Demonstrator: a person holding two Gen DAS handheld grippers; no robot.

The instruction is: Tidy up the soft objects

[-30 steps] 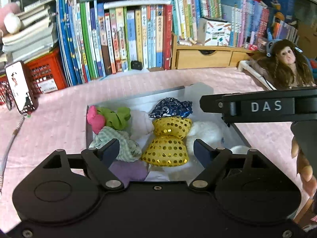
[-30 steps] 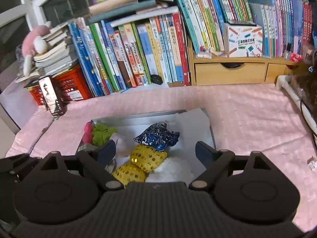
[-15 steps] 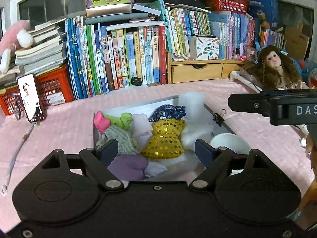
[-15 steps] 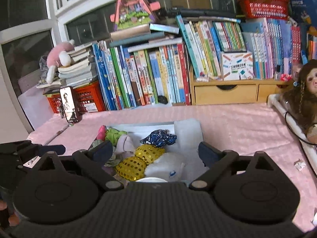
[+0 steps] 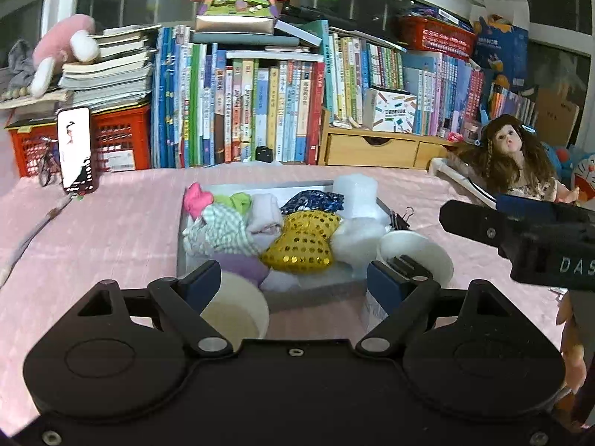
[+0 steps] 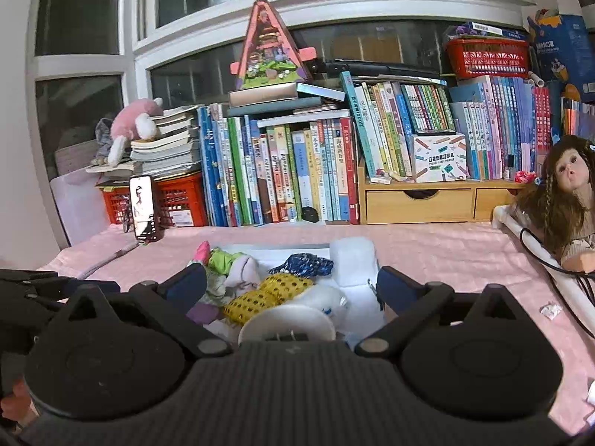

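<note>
Tray: soft items heaped inside, yellow bow at its centre. Two white cups now in view at tray's near edge. Left gripper, right gripper: both pulled back from tray, wide open, empty. Judgement: sorting not begun.
</note>
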